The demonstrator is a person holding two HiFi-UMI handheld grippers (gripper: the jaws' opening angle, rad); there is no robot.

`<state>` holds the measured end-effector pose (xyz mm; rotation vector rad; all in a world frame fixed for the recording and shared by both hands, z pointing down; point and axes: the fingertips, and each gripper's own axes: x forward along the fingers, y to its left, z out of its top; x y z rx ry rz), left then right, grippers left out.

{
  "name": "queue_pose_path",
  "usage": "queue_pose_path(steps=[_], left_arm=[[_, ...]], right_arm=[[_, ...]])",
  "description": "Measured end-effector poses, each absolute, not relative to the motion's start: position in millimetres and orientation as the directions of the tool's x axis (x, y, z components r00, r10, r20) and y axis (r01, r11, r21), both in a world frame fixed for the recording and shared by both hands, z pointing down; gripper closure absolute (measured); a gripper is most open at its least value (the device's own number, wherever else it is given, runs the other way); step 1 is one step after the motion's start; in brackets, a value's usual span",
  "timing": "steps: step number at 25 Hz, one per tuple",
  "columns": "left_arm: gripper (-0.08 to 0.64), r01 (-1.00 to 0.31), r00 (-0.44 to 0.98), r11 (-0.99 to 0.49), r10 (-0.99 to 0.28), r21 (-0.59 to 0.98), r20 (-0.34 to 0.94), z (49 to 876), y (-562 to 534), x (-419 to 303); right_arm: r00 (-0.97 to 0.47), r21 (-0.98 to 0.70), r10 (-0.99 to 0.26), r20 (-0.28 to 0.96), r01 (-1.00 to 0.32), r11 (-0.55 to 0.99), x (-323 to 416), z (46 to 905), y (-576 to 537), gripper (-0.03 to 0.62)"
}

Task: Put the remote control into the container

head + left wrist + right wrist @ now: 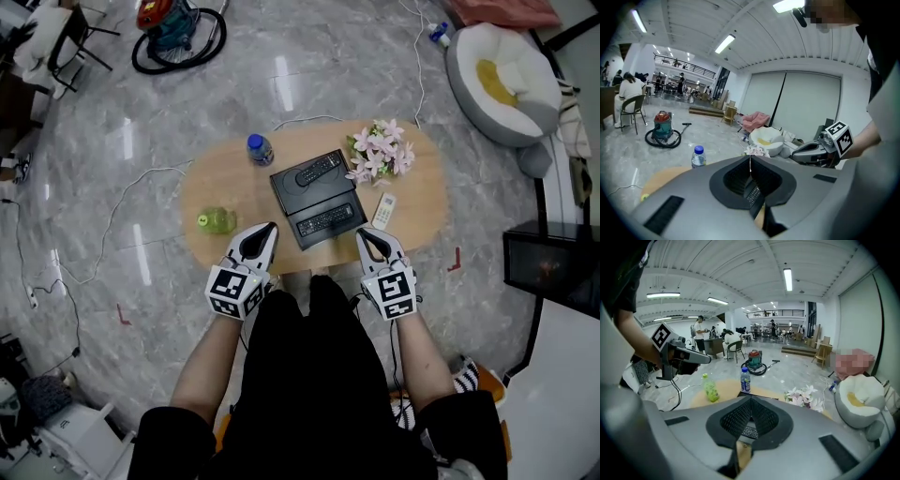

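Observation:
A black container (292, 190) sits mid-table in the head view. One black remote (319, 170) lies in its far part, and a second black remote (325, 221) lies on its near part. Just right of the container, a white remote (384, 210) rests on the wood. My left gripper (268, 231) is at the near table edge, left of the container, shut and empty. To the container's right, my right gripper (364, 236) is also shut and empty. Remote keys (750, 431) show below the closed jaws in the right gripper view.
Pink-white flowers (380, 150) stand at the table's back right. A blue-capped bottle (260, 149) is at the back, and a green bottle (217, 220) stands left of my left gripper. A vacuum cleaner (169, 23) and a white cushion seat (502, 80) are on the floor beyond the oval table (422, 187).

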<state>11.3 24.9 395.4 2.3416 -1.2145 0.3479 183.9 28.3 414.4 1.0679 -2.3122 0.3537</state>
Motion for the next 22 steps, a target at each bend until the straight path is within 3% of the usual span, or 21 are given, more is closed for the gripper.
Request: queue_pose_path(steps=[9,17,22], left_arm=[[0.552,-0.73,0.669,-0.624,-0.573,0.277,0.473,425,1,69],[0.552,-0.718,0.674,-0.63,-0.523,0.296,0.521,461,-12,98],[0.552,-0.754,0.635,-0.577,-0.52,0.314,0.571,485,-12,93]], right_arm=[[-0.397,0.059,-0.642,0.656,-0.822,0.567,241,453,28,0.58],[-0.201,-0.076,-0.66,0.724,-0.974,0.213,318,532,-7,0.577],[-0.176,-0.184,-0.577,0.798,-0.982,0.045,341,595,-27,0.493]])
